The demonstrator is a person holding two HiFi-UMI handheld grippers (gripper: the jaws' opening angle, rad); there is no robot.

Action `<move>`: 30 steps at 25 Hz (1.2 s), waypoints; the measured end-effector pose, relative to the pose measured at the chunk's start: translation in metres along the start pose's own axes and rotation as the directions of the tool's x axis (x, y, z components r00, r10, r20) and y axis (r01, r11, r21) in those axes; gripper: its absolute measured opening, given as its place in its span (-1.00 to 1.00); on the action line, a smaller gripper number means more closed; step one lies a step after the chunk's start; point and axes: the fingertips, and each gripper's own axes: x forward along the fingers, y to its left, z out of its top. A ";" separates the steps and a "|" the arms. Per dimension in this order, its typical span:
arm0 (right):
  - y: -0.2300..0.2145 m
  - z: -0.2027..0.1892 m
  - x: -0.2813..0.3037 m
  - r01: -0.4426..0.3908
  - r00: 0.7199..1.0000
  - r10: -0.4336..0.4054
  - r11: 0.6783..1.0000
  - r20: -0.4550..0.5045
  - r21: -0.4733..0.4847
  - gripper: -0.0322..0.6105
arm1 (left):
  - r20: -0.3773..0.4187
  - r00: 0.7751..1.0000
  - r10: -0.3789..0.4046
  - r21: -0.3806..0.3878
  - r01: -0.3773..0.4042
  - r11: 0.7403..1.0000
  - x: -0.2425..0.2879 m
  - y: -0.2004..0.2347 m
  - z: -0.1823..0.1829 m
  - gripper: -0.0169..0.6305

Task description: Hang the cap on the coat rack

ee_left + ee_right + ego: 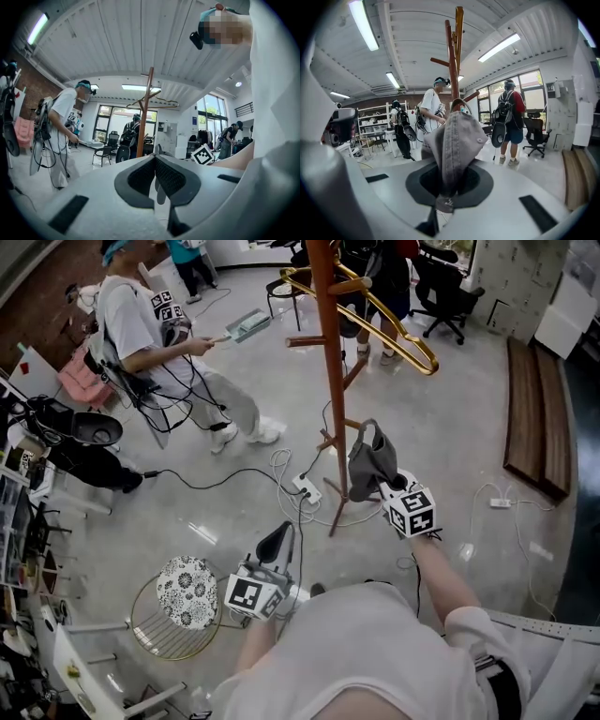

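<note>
At the foot of the coat rack, over a glossy grey floor, the right gripper has its fingers clenched on the cap. The cap is soft, faded grey cloth with stitched seams, and a small round eyelet shows on one panel. It is pinched into a narrow fold and stands up out of the dark, ribbed pads. In the head view it hangs crumpled just beside the rack's lower pole, near one of the low pegs but apart from it. The rack is a slim, reddish-brown wooden pole with short angled pegs, and a shiny gold hanger is hooked near its top. The left gripper is held low and well apart, its textured black fingers pressed together on nothing. Near it stands a round stool with a floral-patterned seat on a gold wire frame.
</note>
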 end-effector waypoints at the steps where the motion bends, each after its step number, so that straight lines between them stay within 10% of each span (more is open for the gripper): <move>1: -0.002 -0.002 0.004 -0.001 1.000 0.001 1.000 -0.011 0.002 -0.84 | 0.000 1.000 0.005 0.000 -0.005 1.000 -0.001 0.000 0.001 -0.92; 30: -0.017 -0.056 0.107 -0.005 0.977 0.020 0.997 -0.215 0.071 -0.84 | -0.014 0.994 0.109 -0.005 -0.109 0.994 -0.018 0.029 0.001 -0.92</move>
